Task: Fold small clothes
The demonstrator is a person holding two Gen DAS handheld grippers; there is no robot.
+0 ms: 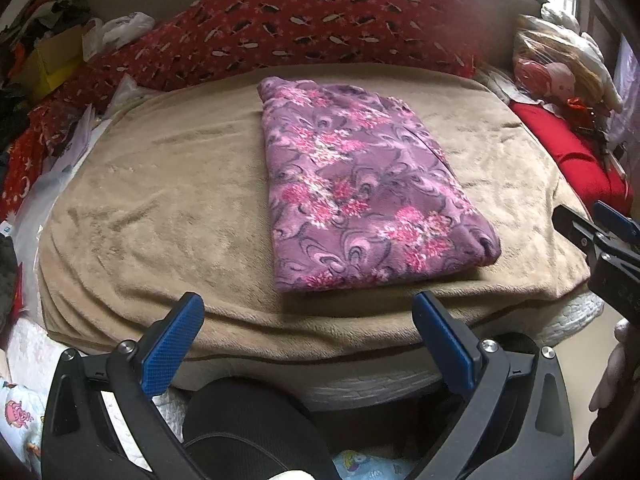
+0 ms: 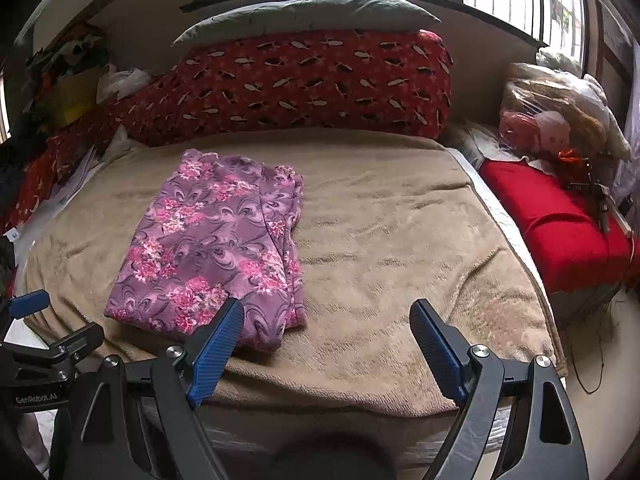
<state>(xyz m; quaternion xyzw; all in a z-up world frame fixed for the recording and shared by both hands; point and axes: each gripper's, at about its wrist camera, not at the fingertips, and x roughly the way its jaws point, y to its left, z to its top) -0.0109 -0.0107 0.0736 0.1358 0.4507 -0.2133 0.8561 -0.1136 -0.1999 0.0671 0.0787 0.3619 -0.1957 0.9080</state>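
A purple garment with pink flowers (image 1: 360, 188) lies folded into a flat rectangle on the tan blanket (image 1: 168, 208); it also shows in the right wrist view (image 2: 216, 244). My left gripper (image 1: 308, 312) is open and empty, held back at the blanket's near edge in front of the garment. My right gripper (image 2: 326, 320) is open and empty, just right of the garment's near corner. The right gripper also shows at the right edge of the left wrist view (image 1: 600, 228), and the left gripper at the left edge of the right wrist view (image 2: 44, 328).
A long red patterned pillow (image 2: 304, 84) and a grey pillow (image 2: 308, 12) lie along the back. A red cloth (image 2: 560, 220) and bagged soft toys (image 2: 552, 116) sit at the right. Boxes, bags and clutter (image 1: 60, 60) fill the left side.
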